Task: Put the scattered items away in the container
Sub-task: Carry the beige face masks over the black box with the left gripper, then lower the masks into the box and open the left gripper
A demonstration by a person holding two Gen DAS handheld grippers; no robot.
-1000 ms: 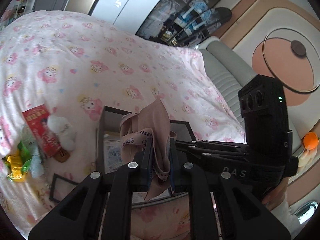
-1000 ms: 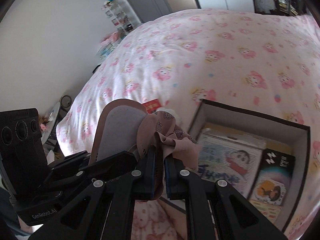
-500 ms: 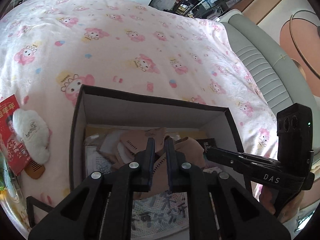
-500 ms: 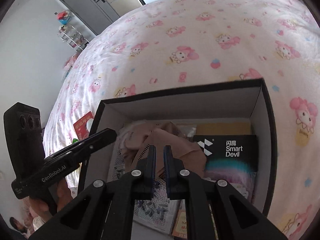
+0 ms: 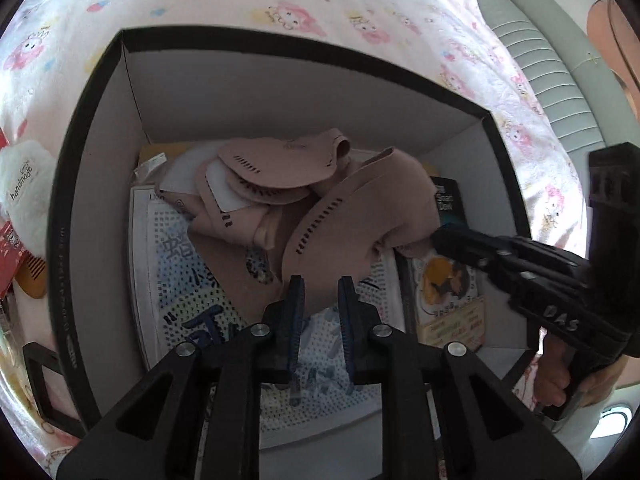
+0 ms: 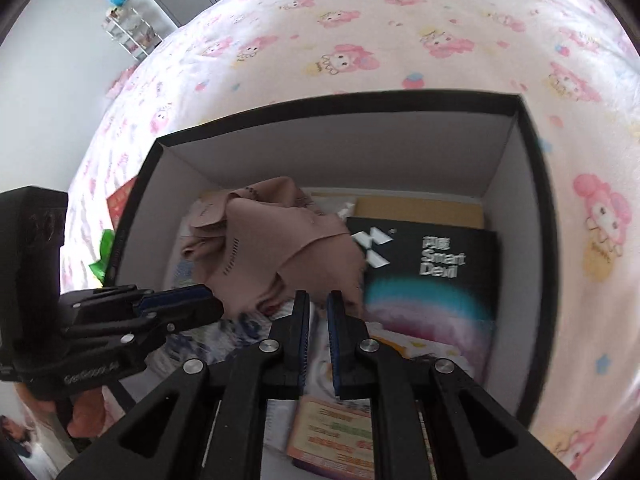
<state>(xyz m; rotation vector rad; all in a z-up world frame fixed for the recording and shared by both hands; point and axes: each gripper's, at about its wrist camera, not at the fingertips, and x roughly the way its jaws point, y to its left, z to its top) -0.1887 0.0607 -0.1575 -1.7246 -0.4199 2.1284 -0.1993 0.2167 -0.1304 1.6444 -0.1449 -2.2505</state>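
A black box with white inner walls (image 5: 100, 92) (image 6: 536, 184) sits on the pink cartoon bedsheet. A tan fabric piece (image 5: 352, 216) (image 6: 272, 244) lies crumpled inside it on top of printed packages. My left gripper (image 5: 320, 284) hovers over the fabric with its jaws slightly apart and nothing between them. My right gripper (image 6: 318, 300) also hangs over the box, jaws slightly apart and empty; in the left wrist view (image 5: 448, 240) its tips touch the fabric's right edge.
In the box lie a black "Smart Devil" pack (image 6: 436, 256) and a dotted picture sheet (image 5: 192, 280). Left of the box on the bed are a white plush (image 5: 24, 192), a red packet (image 5: 8, 240), a wooden comb (image 5: 34, 280) and a green wrapper (image 6: 102, 256).
Both grippers lowered the fabric from above the bed into the box, then let it go. It now lies loose in the box and both jaws have parted slightly.
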